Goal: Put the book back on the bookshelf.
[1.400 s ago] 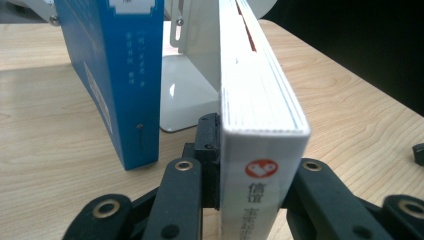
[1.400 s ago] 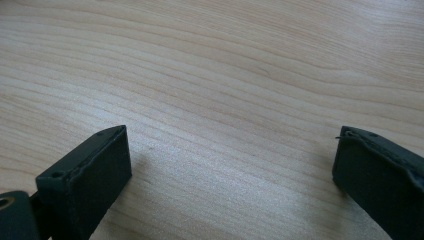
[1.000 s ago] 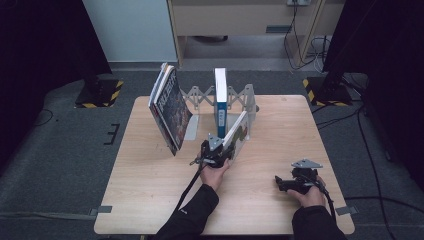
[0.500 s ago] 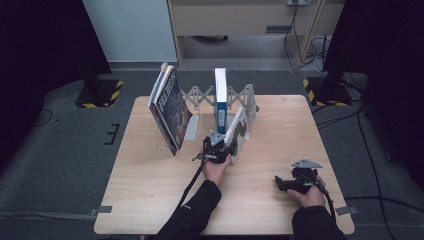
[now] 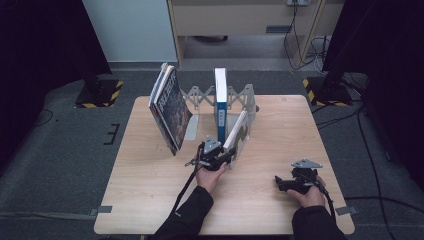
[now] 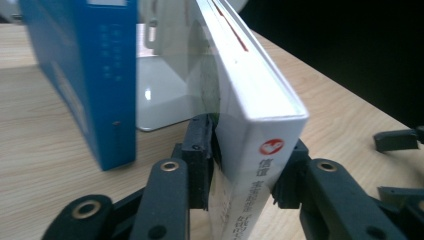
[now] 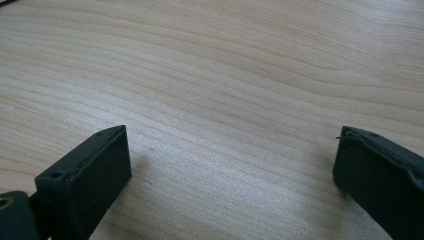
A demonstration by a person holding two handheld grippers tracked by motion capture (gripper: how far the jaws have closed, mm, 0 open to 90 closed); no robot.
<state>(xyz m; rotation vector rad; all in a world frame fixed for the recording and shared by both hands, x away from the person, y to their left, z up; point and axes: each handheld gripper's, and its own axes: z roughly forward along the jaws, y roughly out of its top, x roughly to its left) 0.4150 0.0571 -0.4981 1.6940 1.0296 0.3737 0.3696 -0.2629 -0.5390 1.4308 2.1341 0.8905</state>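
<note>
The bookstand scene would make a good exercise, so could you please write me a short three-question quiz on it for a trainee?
1. True or false: the left gripper is shut on the white book.
2. Which book stands upright in the bookstand? A: the blue book; B: the white book; C: the dark-covered books.
3. Fill in: the right gripper rests on the table with its fingers ____.

Key
1. True: its fingers press both sides of the book near the spine end.
2. A: the white book leans, and the dark-covered books tilt at the stand's left.
3. Open, holding nothing.
</note>
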